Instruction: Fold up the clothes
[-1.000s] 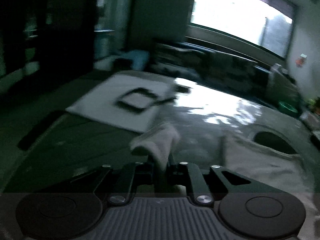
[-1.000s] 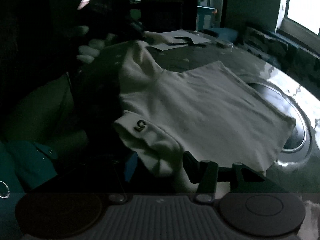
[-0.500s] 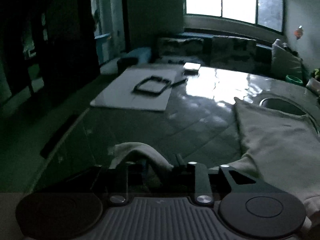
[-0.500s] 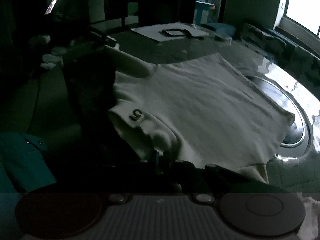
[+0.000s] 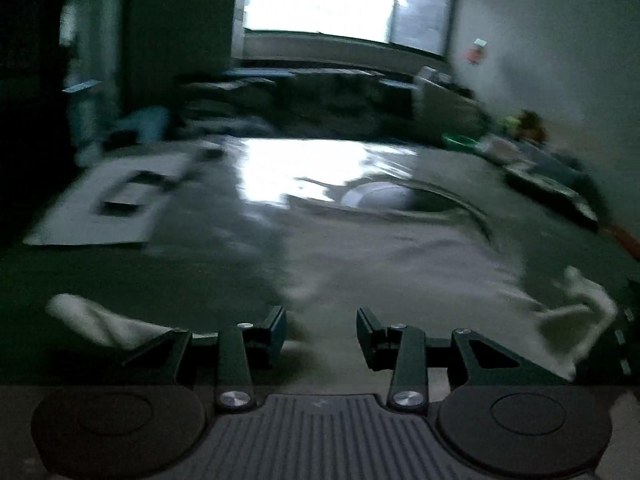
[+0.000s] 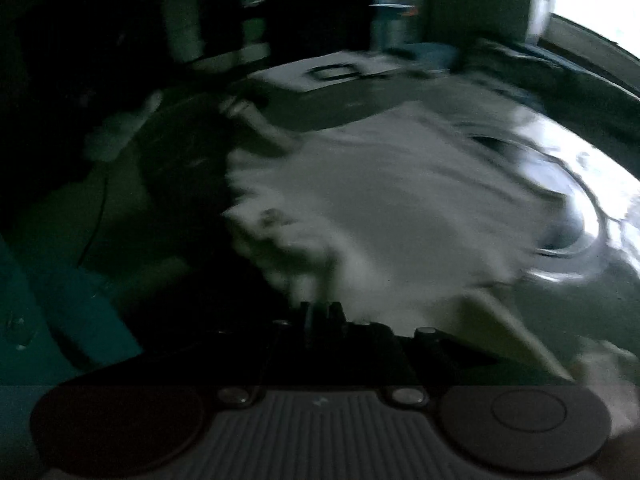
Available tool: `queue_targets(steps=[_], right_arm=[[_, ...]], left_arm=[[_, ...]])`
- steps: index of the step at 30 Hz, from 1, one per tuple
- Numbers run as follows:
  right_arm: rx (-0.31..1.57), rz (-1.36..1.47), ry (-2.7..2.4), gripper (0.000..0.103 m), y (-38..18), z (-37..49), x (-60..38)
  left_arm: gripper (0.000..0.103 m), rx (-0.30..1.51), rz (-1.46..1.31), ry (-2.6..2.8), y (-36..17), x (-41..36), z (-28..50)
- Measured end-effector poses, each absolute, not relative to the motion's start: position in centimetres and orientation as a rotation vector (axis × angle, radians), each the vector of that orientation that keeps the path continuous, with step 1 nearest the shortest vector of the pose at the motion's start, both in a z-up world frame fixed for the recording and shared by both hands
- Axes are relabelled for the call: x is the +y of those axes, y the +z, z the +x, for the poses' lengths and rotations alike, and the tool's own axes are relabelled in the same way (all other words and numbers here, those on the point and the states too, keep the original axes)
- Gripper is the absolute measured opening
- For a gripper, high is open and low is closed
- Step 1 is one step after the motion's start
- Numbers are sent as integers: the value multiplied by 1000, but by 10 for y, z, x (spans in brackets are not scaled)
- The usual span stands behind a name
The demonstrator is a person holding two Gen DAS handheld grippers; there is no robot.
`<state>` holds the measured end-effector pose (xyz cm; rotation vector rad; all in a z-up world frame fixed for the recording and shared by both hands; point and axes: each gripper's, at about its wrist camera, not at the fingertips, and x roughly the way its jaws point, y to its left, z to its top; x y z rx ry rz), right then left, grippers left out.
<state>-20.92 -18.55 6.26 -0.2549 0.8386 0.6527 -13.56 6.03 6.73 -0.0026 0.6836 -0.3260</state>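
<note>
A white T-shirt (image 5: 400, 256) lies spread on the dark glossy table (image 5: 224, 240). In the left wrist view my left gripper (image 5: 320, 332) is open and empty just above the shirt's near edge; a sleeve (image 5: 92, 320) lies at the left and another (image 5: 576, 320) at the right. In the blurred right wrist view my right gripper (image 6: 320, 312) has its jaws together, pinching the near edge of the shirt (image 6: 400, 208) beside the sleeve.
A white sheet with a dark frame (image 5: 116, 200) lies at the table's far left. A round recessed disc (image 5: 400, 196) sits in the table under the shirt's far end. A sofa and window stand behind. Clutter (image 5: 540, 160) lines the right edge.
My left gripper has opened and let go of the sleeve, which now lies at the left. The right gripper stays shut on the shirt's edge. Both views have swung and blurred.
</note>
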Motion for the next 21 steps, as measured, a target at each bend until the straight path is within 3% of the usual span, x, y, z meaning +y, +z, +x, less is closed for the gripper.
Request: queue_targets(steps=[10, 13, 21], right_arm=[[809, -99, 116, 25, 72, -180, -305], [816, -39, 48, 40, 68, -173, -326], [860, 80, -140, 40, 37, -167, -371]], left_arm=[[41, 755, 76, -636, 40, -32, -142], [41, 769, 98, -694, 35, -46, -149], [41, 806, 137, -746, 25, -58, -158]])
